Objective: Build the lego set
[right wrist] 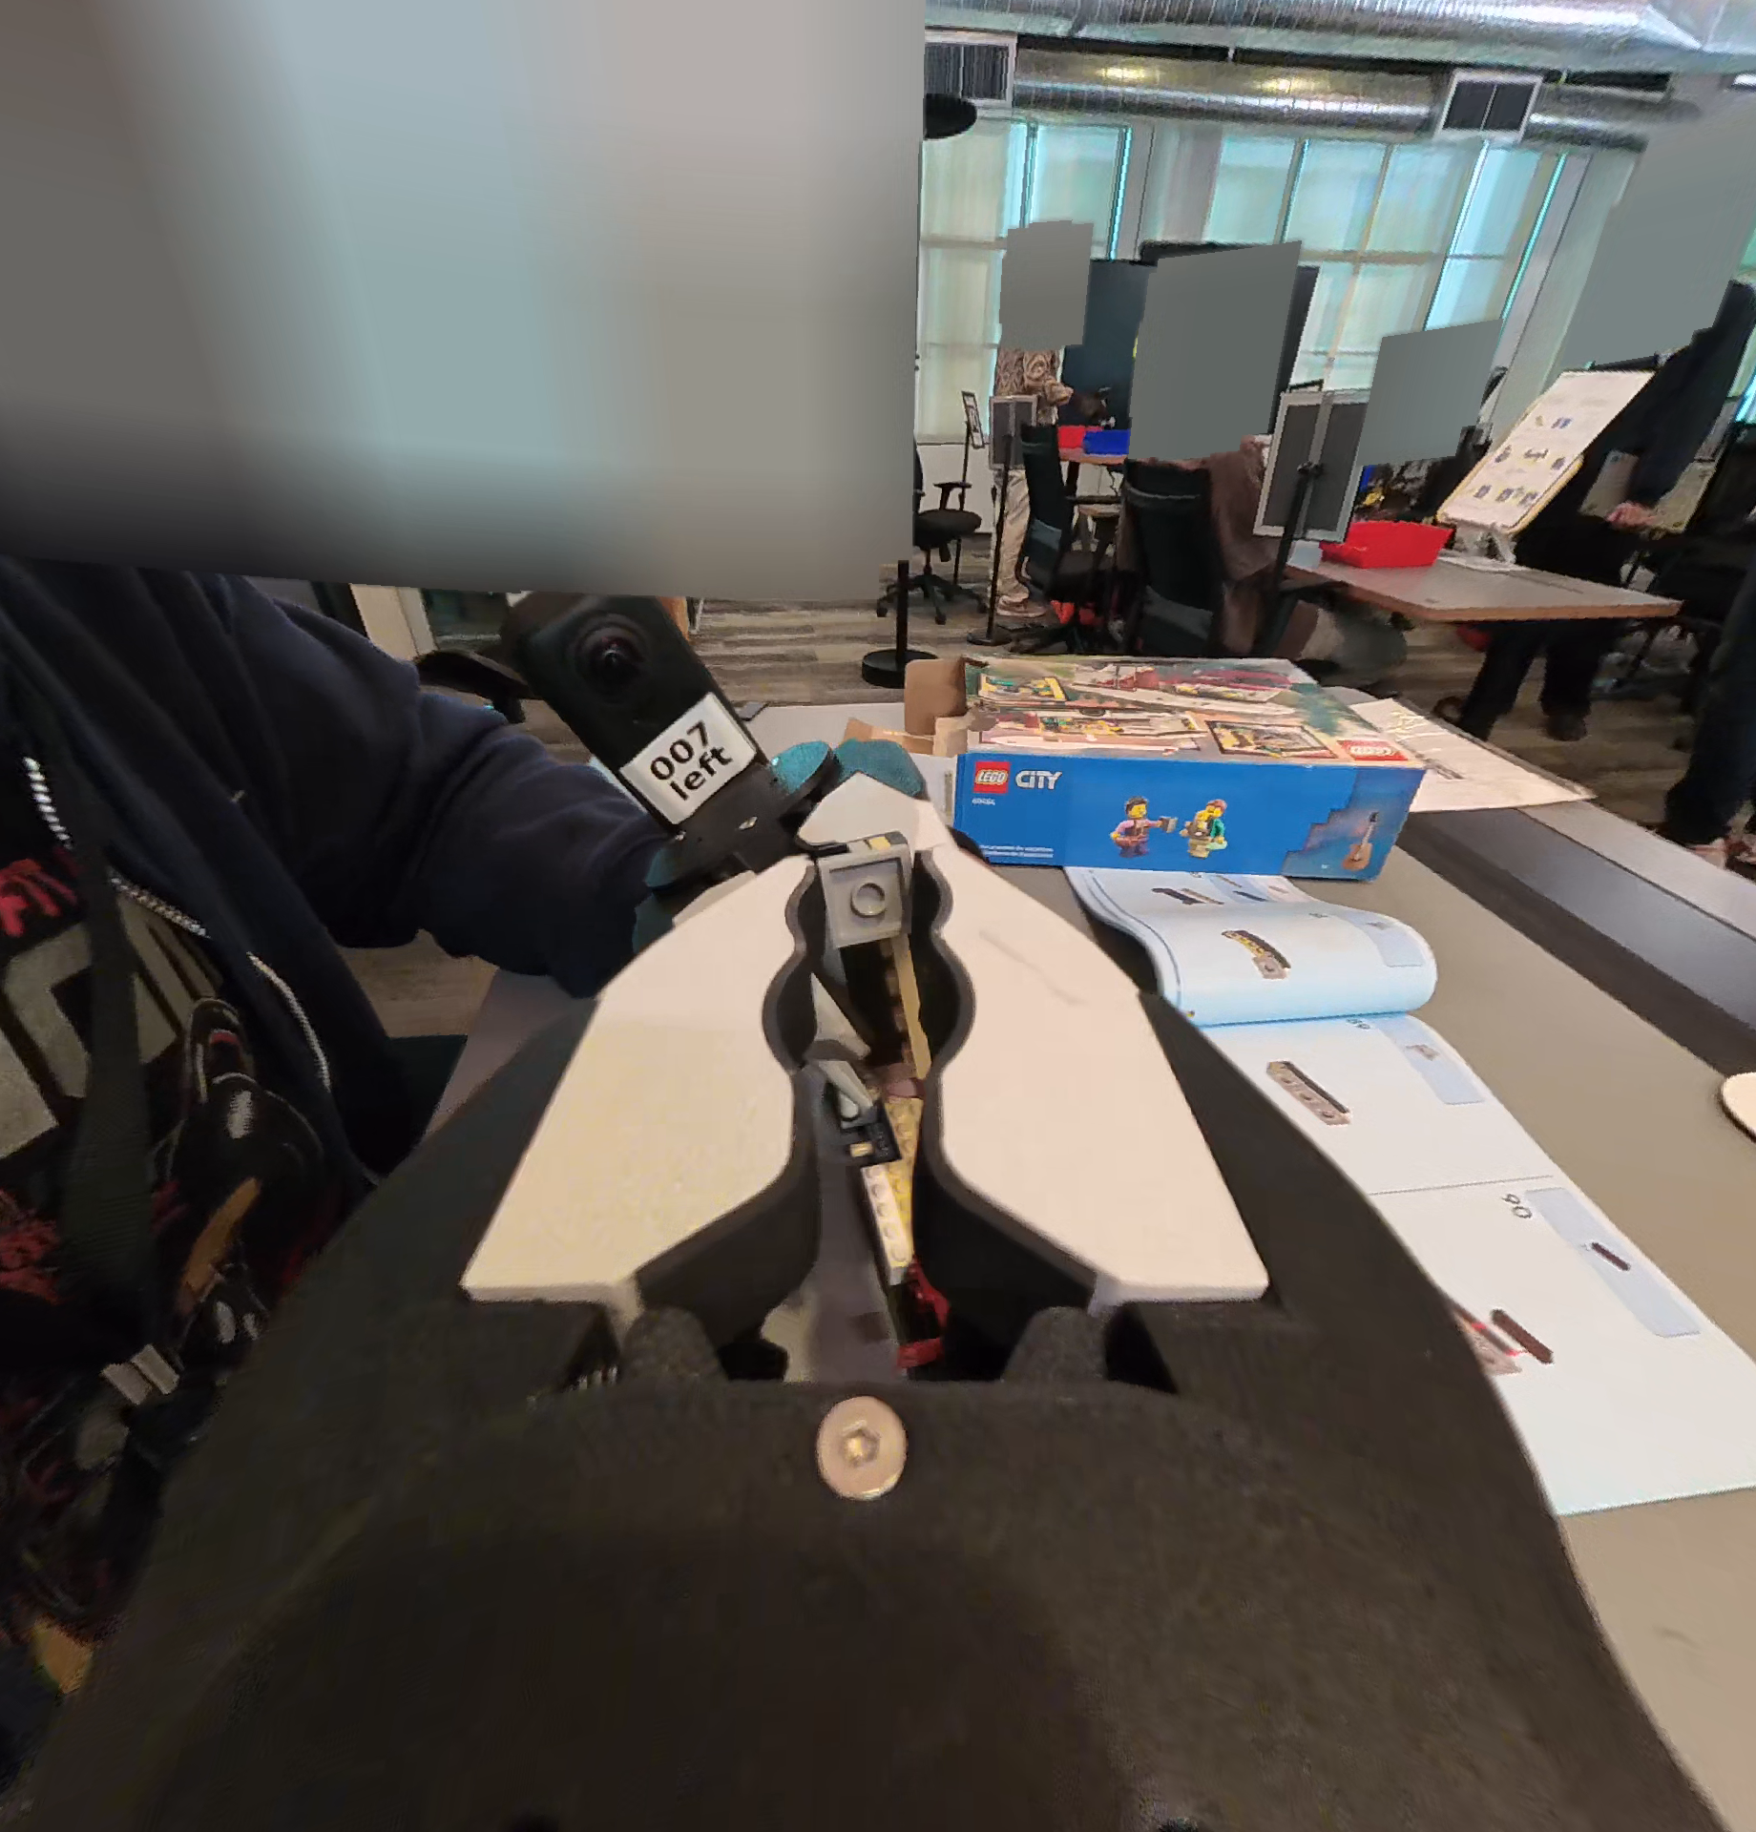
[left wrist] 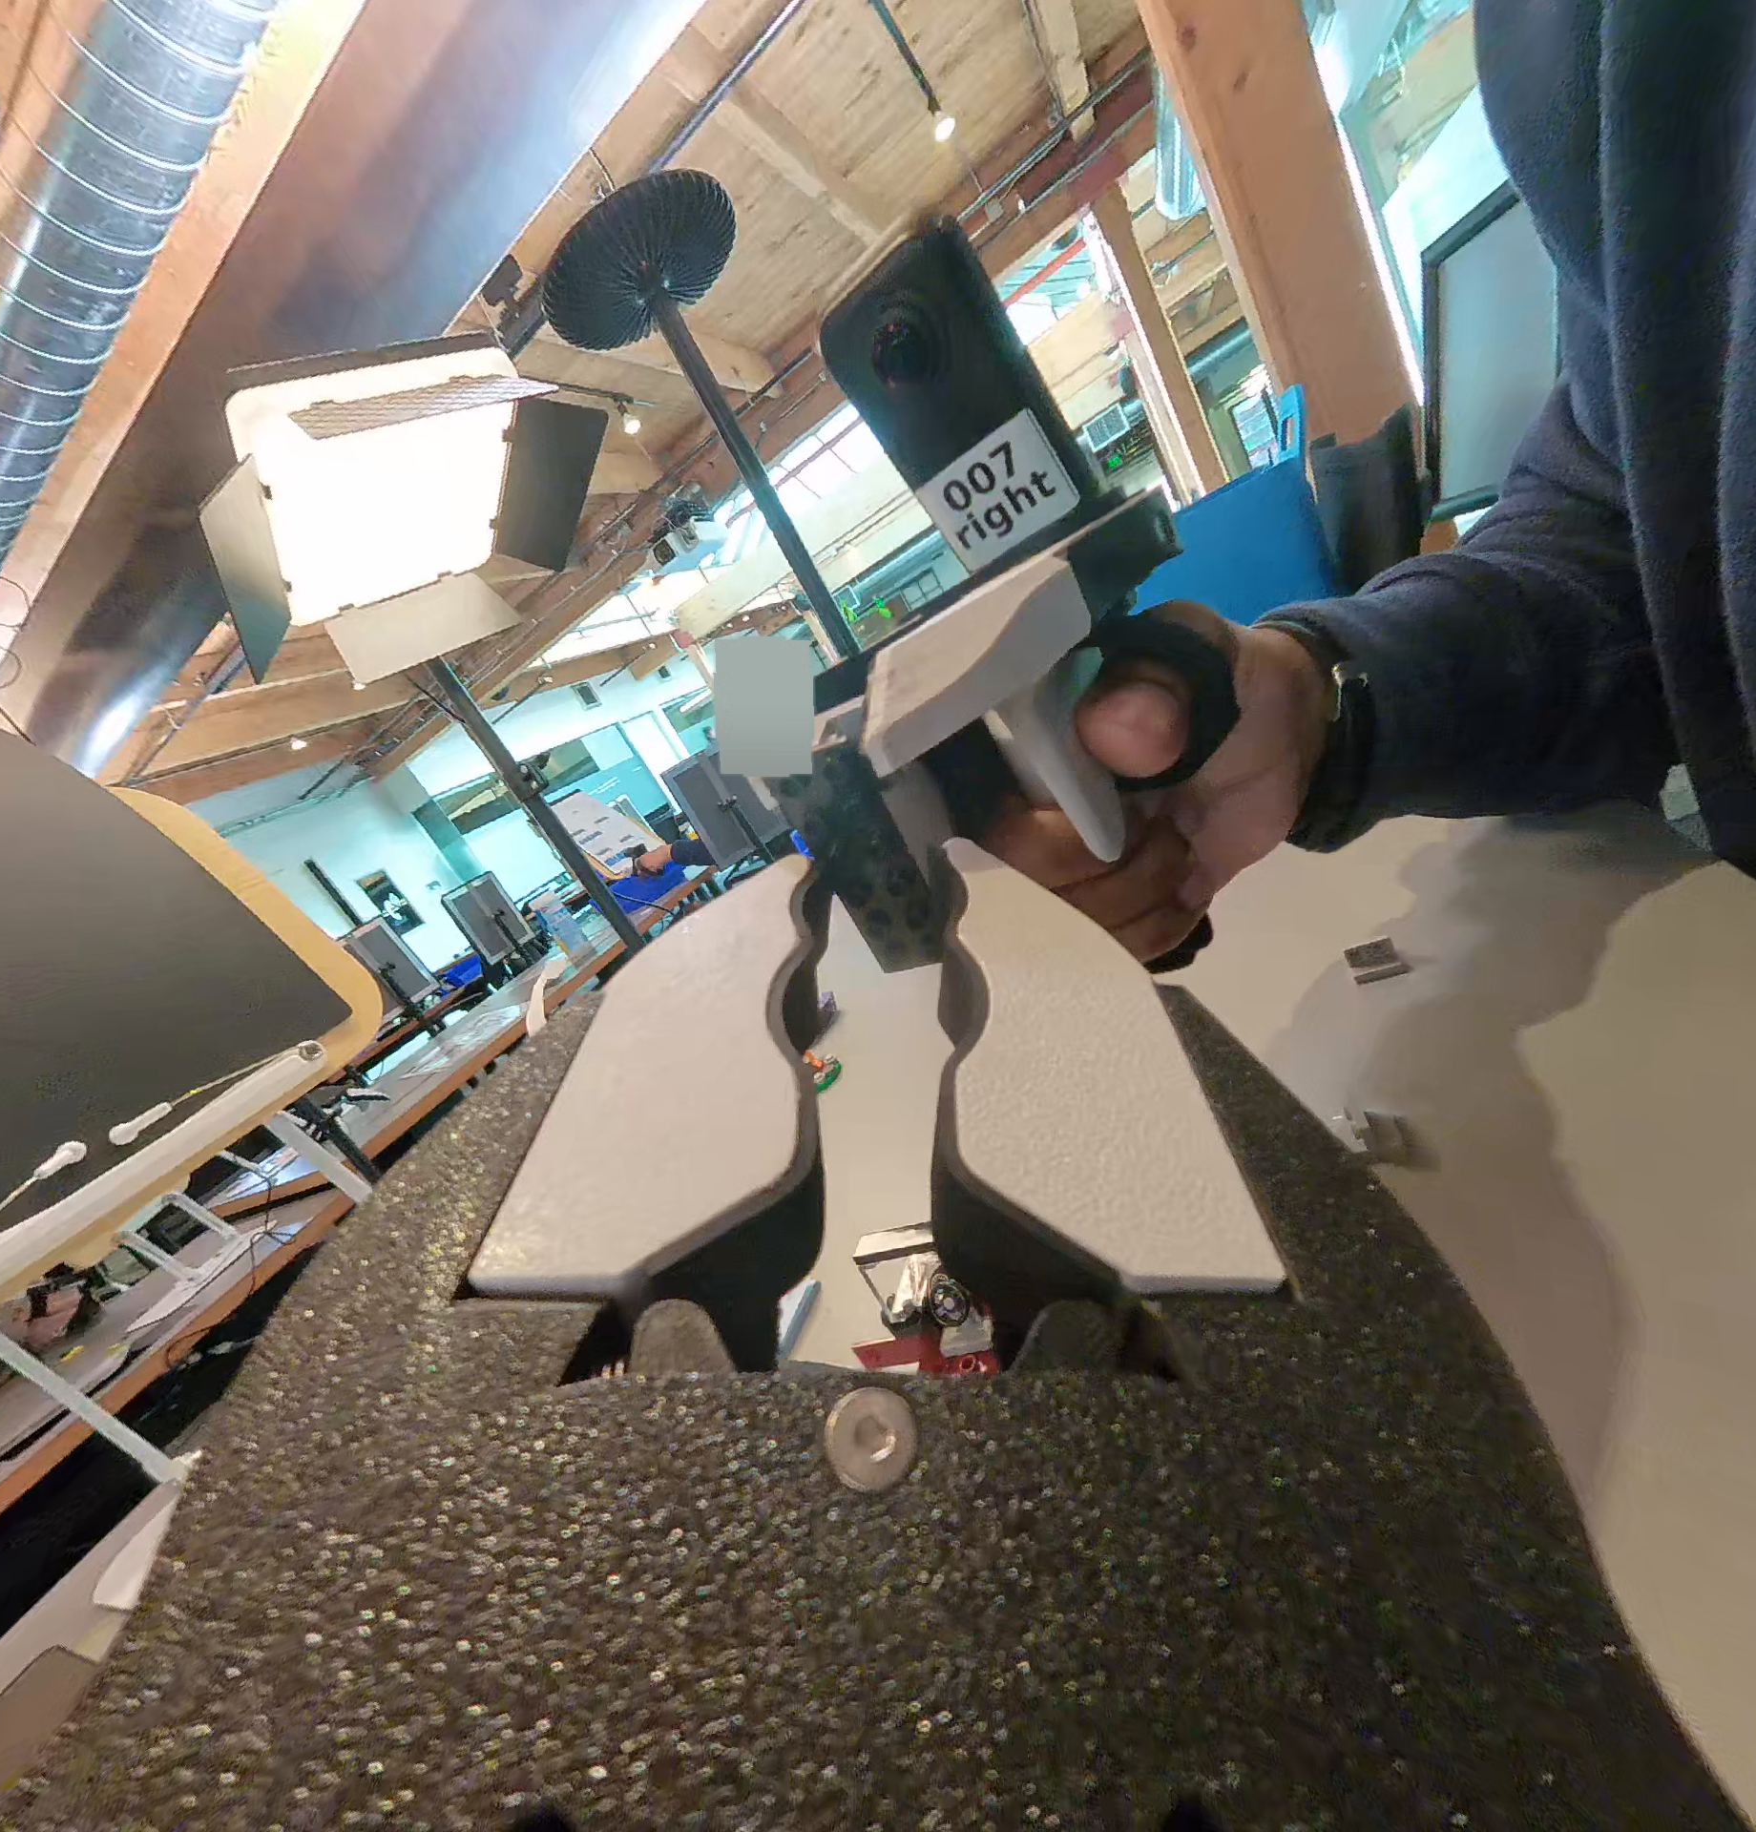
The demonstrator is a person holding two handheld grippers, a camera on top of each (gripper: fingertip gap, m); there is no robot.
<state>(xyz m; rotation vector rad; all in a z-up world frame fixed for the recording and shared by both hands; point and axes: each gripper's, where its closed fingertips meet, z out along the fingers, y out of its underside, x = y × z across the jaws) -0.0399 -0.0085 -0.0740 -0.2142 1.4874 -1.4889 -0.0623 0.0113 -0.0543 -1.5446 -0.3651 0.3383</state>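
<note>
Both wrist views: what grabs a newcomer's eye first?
In the right wrist view, the right hand-held gripper has a small grey single-stud plastic brick between its fingertips, with the blue cardboard toy box on the table behind. In the left wrist view, a glowing square studio light panel hangs upper left.

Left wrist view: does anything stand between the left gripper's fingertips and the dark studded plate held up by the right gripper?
Nothing visible does. The dark studded plate, carried by the right gripper, sits directly between the fingertips of the left gripper, with no other object in the gap. Whether both pads press on it cannot be told.
</note>
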